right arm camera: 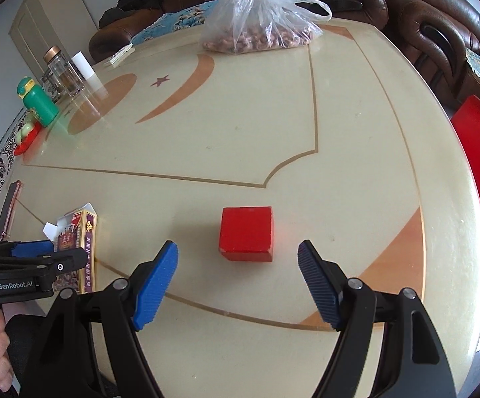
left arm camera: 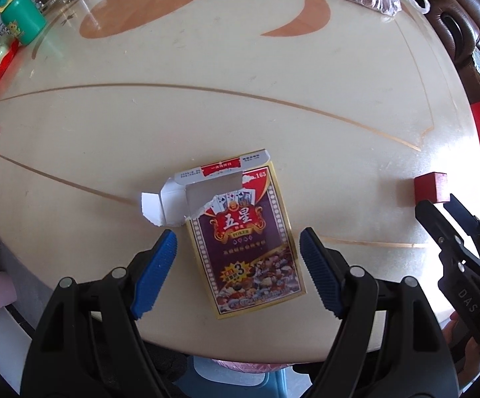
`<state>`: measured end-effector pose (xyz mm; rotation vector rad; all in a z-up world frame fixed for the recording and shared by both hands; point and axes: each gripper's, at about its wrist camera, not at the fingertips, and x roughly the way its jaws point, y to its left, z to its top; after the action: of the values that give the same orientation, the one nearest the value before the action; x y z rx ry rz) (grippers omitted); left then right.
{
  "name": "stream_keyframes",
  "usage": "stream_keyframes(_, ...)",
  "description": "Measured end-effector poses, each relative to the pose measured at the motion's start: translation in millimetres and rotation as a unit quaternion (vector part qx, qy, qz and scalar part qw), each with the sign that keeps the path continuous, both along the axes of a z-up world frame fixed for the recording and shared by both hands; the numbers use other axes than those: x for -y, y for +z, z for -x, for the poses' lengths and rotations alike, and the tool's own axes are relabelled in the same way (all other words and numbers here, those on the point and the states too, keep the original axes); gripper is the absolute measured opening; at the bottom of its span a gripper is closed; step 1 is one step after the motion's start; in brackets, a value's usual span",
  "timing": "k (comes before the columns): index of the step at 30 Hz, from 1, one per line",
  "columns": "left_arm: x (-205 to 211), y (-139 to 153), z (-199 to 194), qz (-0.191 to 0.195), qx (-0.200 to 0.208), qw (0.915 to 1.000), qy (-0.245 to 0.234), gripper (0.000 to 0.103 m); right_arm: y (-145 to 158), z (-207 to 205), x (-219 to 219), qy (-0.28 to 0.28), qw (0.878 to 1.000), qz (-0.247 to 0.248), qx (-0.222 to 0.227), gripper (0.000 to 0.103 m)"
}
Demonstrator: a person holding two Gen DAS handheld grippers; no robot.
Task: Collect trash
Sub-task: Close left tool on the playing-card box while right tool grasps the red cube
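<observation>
Red chair (right arm camera: 478, 165) — cut off at the edge; card box (right arm camera: 80, 232) partly behind the left gripper (right arm camera: 64, 255).

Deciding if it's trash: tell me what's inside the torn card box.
Through the ripped top of the card box, only white inner cardboard shows; no cards visible there. The rest of the interior is covered by the printed front.

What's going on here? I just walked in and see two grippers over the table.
A person is clearing trash with a handheld gripper in each hand. The left gripper is open, its fingers straddling a torn-open playing card box lying flat on the table. The right gripper is open too, lined up just short of a red block. Nothing has been picked up yet.
</observation>
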<state>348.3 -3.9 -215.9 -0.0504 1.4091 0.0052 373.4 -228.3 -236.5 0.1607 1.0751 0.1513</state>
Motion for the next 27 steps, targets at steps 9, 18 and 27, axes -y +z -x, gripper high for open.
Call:
stream_keyframes(9,-2,-10,-12,-0.002,-0.012,0.9999,0.002,0.075,-7,-3,-4,0.008,1.0,0.003,0.001,0.052)
stream_keyframes(18,-1,-16,-27,-0.012,-0.016,0.9998,0.001,0.075,-7,-2,0,0.005,1.0,0.016,0.01,0.033)
stream_keyframes(27,8,-10,-30,-0.017,-0.006,0.9997,-0.014,0.064,-5,1,-2,0.011,1.0,0.019,0.014,0.032)
